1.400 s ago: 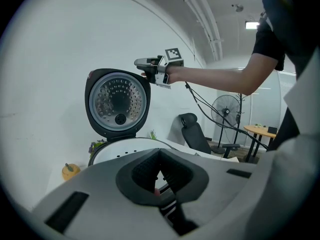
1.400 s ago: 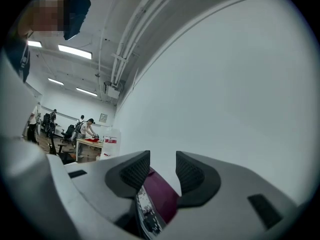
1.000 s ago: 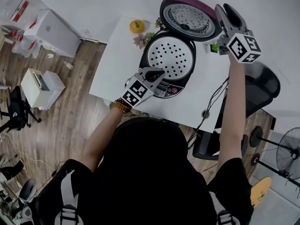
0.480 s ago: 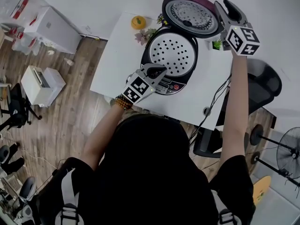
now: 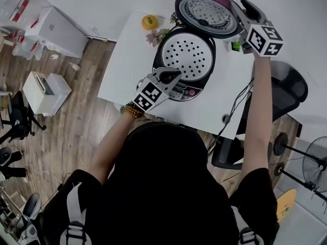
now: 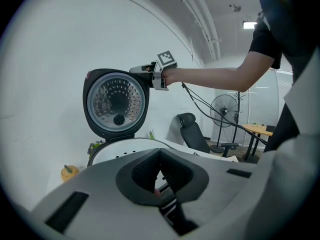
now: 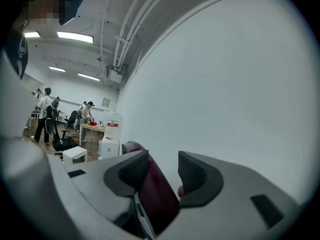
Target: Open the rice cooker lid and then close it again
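Two small things stand beside the round black rice cooker (image 5: 186,63) at its far left: an orange pumpkin-shaped ornament (image 5: 149,22) and a green potted sprig (image 5: 159,36). The cooker sits on the white table (image 5: 127,70), with its maroon-backed lid (image 5: 206,15) upright. My left gripper (image 5: 168,75), jaws together, is at the cooker's front. My right gripper (image 5: 240,6) straddles the lid's rim, its jaws having just been opening and now loose. Only its own view shows the maroon shell.

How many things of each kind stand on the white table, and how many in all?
rice cooker: 1
orange pumpkin-like ornament: 1
small plants: 2 sure; a dark bit behind the cooker I cannot tell
Total: 4
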The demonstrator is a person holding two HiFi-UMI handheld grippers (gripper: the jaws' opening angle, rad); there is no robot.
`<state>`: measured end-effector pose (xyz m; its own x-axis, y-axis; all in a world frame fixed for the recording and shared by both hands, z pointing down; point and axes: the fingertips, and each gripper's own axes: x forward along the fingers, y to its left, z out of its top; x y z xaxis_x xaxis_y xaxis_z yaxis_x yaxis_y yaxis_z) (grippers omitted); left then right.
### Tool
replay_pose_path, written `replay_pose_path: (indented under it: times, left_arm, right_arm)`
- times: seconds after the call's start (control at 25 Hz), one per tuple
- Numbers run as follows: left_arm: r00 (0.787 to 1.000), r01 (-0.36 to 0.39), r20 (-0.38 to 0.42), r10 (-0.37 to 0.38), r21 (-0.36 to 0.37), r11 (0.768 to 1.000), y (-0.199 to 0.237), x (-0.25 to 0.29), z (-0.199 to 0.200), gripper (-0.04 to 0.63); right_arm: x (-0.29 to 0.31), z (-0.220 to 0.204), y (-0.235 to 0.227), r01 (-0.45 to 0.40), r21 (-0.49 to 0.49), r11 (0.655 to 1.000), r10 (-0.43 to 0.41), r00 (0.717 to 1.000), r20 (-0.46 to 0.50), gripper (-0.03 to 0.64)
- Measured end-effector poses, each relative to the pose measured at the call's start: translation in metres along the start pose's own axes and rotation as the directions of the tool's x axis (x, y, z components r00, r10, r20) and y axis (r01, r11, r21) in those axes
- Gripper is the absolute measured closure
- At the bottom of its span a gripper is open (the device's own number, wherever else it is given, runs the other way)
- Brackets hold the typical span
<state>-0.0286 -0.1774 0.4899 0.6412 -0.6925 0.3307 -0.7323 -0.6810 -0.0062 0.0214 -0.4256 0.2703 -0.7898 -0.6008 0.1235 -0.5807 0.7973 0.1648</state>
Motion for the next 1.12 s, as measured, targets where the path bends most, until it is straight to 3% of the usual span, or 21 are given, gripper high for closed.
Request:
replay_pose_path:
  times: [0.36,1.12]
  left_arm:
    - [1.000,-0.008,-0.011,0.009,0.004,1.000,0.000,0.001,-0.001,0.574]
    - [0.999,0.018,-0.027,-0.018,-0.006,1.000,-0.001,0.001,-0.002,0.574]
  right_arm:
    - [-0.005,-0.001,0.005,-0.026,0.053,0.998,0.024,0.999,0.037,0.423]
    - [-0.023,-0.003,0.025,-0.018,0.037,0.999,0.014,0.995,0.096,0.403]
